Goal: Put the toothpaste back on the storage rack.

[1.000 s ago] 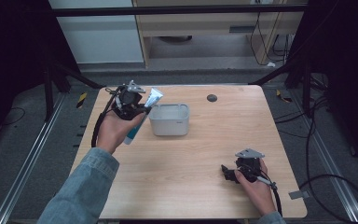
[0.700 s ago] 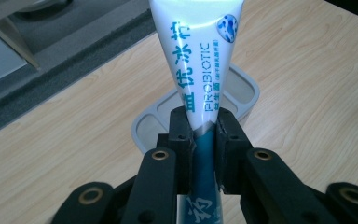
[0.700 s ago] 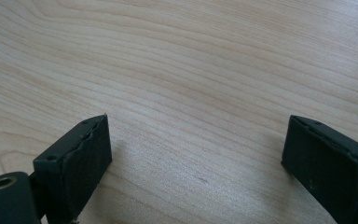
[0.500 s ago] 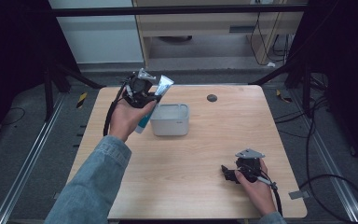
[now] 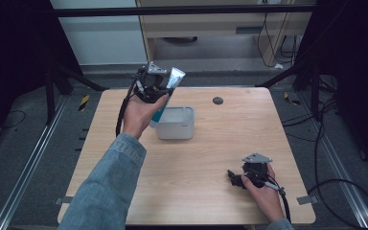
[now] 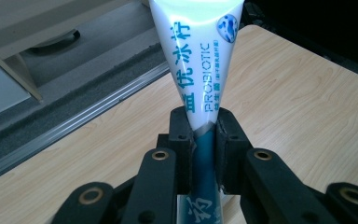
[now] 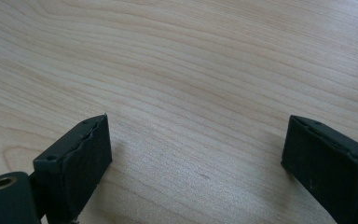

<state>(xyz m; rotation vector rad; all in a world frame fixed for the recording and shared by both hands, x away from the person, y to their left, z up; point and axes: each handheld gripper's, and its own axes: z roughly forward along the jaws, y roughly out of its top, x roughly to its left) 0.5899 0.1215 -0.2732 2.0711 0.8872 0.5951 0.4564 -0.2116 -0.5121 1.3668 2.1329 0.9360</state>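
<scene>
In the high view, a denim sleeve (image 5: 106, 189) rises from the lower left of the frame toward the upper middle, ending in the left hand (image 5: 139, 111). That hand holds the left gripper (image 5: 159, 86) above the far left part of the wooden table (image 5: 211, 158). Its jaws are clamped on a toothpaste tube (image 5: 168, 91), white at the flat crimped end and teal lower down, tilted with the crimped end up and to the right. In the left gripper view the tube (image 6: 200, 70) fills the middle of the frame, squeezed between the two black pads (image 6: 182, 140) where the white print meets the teal part; the word PROBIOTIC can be read along it.

Just right of the hand and below the tube sits a pale grey tub (image 5: 177, 124) on the table, its inside open to the camera. Farther right, near the far edge, lies a small dark round disc (image 5: 217, 100).

At the lower right of the frame the right hand (image 5: 263, 194) rests on the table holding the right gripper (image 5: 234, 177), pointing left. In the right gripper view its jaws stand wide apart over bare wood, nothing between them.
</scene>
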